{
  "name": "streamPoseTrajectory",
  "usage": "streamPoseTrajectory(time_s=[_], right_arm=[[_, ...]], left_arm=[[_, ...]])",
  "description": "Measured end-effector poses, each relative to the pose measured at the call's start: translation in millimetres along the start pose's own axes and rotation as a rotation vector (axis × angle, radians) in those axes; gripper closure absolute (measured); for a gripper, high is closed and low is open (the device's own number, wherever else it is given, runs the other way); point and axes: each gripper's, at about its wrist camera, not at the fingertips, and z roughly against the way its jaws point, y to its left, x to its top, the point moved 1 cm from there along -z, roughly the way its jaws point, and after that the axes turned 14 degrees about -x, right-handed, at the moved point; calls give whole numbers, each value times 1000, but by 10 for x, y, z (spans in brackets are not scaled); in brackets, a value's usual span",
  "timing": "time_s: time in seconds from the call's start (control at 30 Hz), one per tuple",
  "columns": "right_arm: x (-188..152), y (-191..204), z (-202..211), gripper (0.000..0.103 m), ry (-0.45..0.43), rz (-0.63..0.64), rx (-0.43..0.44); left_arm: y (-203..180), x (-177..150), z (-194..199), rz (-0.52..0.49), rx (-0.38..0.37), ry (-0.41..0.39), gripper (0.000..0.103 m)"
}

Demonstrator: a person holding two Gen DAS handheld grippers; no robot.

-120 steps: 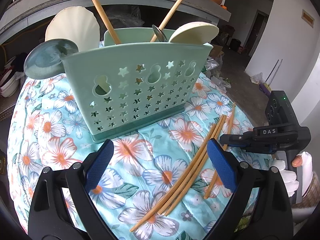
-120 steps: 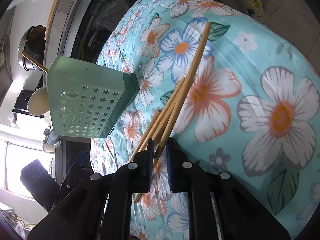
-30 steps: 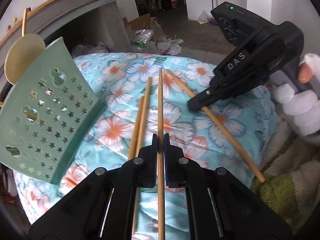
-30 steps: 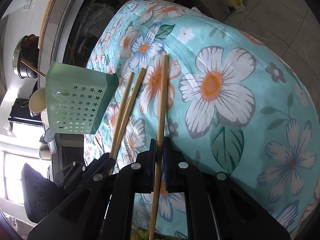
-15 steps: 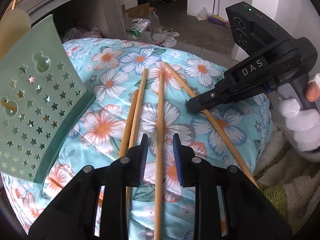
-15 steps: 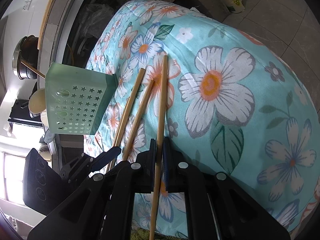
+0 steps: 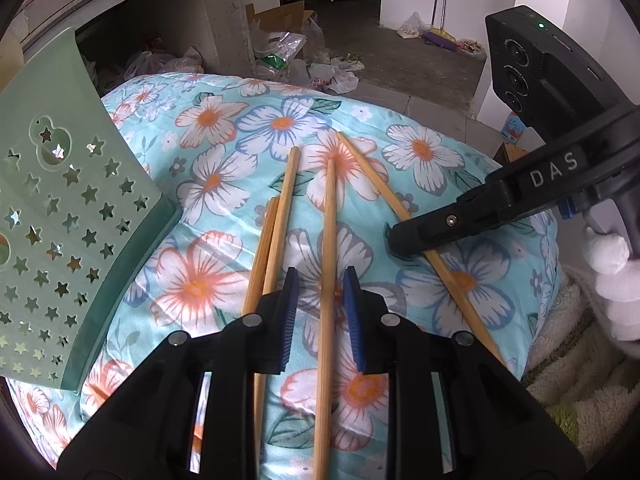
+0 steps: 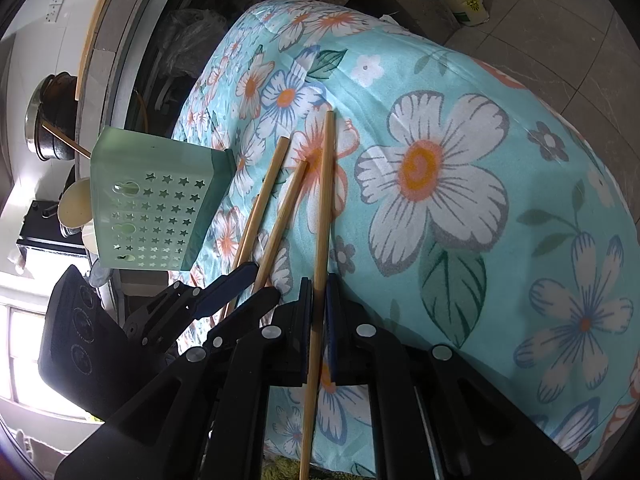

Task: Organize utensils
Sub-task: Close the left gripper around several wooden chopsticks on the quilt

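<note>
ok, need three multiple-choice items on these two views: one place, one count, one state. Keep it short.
1. In the left wrist view, where is the green holder relative to the chopsticks?
A. left of them
B. right of them
C. lying across them

2. How many chopsticks show on the floral cloth in that view?
A. two
B. four
C. six

3. The right tongs are:
A. wide open and empty
B. shut on one chopstick
C. shut on a spoon

Answers:
1 A: the holder fills the left edge, with the sticks mid-frame.
2 B: there is a close pair at left, one in the middle and one at right.
3 B: the right wrist view shows the tongs pinching the held chopstick from both sides.
</note>
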Motion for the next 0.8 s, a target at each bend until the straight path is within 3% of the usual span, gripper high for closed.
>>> streamPoseTrajectory(time_s=[0.8], right_arm=[[0,-24,12,97,2,-5,4]], left_arm=[[10,2,-4,6,4,-2,87]])
